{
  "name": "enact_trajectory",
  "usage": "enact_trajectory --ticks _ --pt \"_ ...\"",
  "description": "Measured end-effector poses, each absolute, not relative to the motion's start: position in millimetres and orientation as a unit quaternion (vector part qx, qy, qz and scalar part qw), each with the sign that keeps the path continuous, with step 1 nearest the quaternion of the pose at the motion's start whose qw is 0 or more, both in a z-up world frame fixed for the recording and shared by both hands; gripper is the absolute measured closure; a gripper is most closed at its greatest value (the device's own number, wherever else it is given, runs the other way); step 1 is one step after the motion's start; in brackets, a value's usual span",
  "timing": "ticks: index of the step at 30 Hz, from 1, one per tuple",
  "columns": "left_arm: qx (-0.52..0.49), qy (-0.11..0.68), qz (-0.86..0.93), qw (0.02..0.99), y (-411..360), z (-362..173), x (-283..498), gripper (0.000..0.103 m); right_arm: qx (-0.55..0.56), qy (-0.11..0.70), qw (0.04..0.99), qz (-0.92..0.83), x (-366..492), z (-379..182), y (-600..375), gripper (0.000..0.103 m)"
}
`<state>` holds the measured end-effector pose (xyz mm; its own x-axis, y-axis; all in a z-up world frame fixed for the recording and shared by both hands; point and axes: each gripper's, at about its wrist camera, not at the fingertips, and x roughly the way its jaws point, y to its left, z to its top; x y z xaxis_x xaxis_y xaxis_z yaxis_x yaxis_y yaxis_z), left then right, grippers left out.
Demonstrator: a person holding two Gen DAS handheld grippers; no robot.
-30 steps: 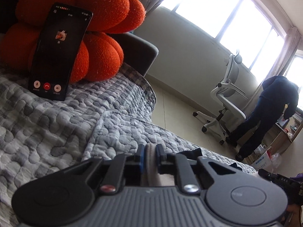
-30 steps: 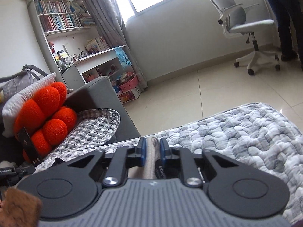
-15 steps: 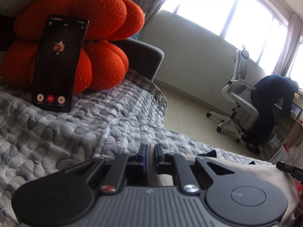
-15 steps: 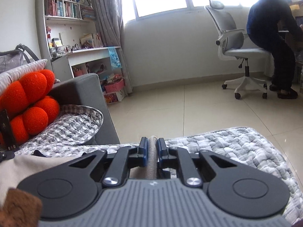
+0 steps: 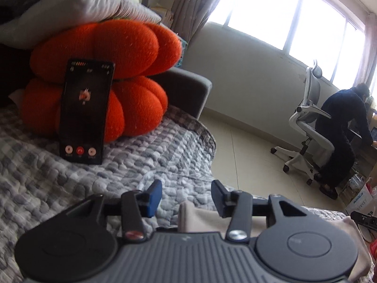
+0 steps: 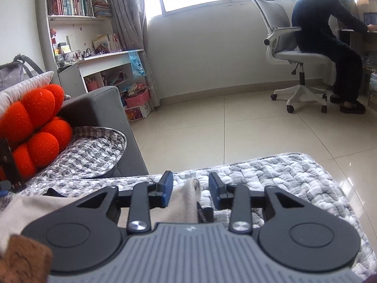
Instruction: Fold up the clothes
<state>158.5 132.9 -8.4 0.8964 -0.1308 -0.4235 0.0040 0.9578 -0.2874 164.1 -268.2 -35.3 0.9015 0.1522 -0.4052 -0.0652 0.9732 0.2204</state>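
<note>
The beige garment (image 5: 200,217) lies on the grey quilted cover (image 5: 141,165), spread between the two tongs. One corner of it rises in the gap of the left tongs (image 5: 186,198), whose jaws are opening; the blue pads stand clear of the cloth on both sides. Its other edge (image 6: 188,198) pokes up between the pads of the right tongs (image 6: 190,189), also opening, and neither pad presses on it. A dark label or tag beside that fold is too small to read.

Ahead and to the left of the left tongs a phone (image 5: 84,110) leans upright against an orange knotted cushion (image 5: 113,54), with a pale pillow (image 5: 77,4) on top. Beyond the cushion is the grey sofa arm (image 5: 186,92). Far ahead of the right tongs a person in dark clothes (image 6: 327,40) sits on a white office chair (image 6: 292,54); shelves of books (image 6: 70,0) stand off to the left. A brown fuzzy thing (image 6: 23,259) at the lower left corner of the right view is blurred and cut off.
</note>
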Motion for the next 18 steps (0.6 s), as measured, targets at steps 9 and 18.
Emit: enact_trajectory --ticks 9,18 --pt "-0.071 0.311 -0.128 0.939 48 13 180 0.056 0.055 0.272 0.950 0.144 170 -12 -191 0.065" --pt "-0.033 0.330 -0.152 0.931 28 -44 185 0.062 0.005 0.324 0.930 0.172 184 -49 -139 0.064"
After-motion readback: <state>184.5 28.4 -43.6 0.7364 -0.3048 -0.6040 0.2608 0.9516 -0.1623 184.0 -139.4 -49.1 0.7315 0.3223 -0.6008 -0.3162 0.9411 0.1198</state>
